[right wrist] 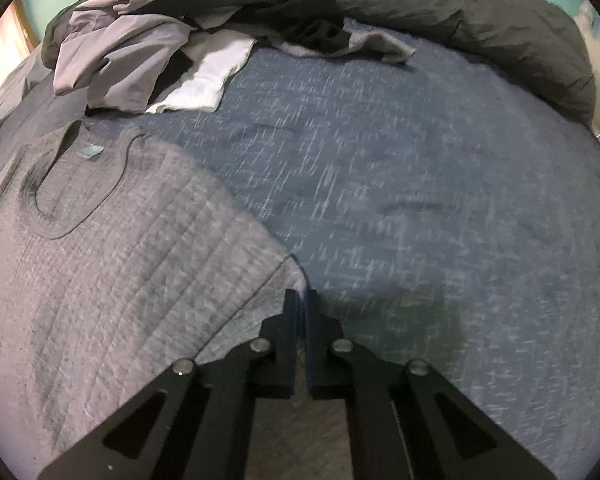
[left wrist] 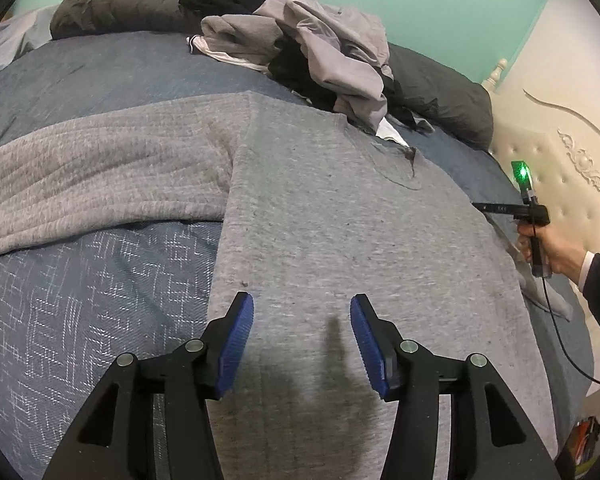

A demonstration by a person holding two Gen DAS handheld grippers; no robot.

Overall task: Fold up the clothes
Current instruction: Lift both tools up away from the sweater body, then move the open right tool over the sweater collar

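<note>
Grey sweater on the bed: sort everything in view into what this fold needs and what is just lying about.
In the job:
grey sweater
left gripper, open above it
right gripper, shut at its sleeve edge

Lying about:
heap of clothes
dark pillow
blue bedspread

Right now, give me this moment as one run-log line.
left gripper: open over grey sweater | right gripper: shut on sweater edge

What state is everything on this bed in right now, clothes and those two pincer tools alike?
Grey sweater: spread flat on the bed, not yet folded.
Its sleeve: stretched out sideways.
Clothes pile: crumpled, unfolded.
White garment: partly under the pile.
Dark pillow: lying at the bed's head.
Left gripper: open above the sweater.
Right gripper: shut at the sweater's edge.
</note>
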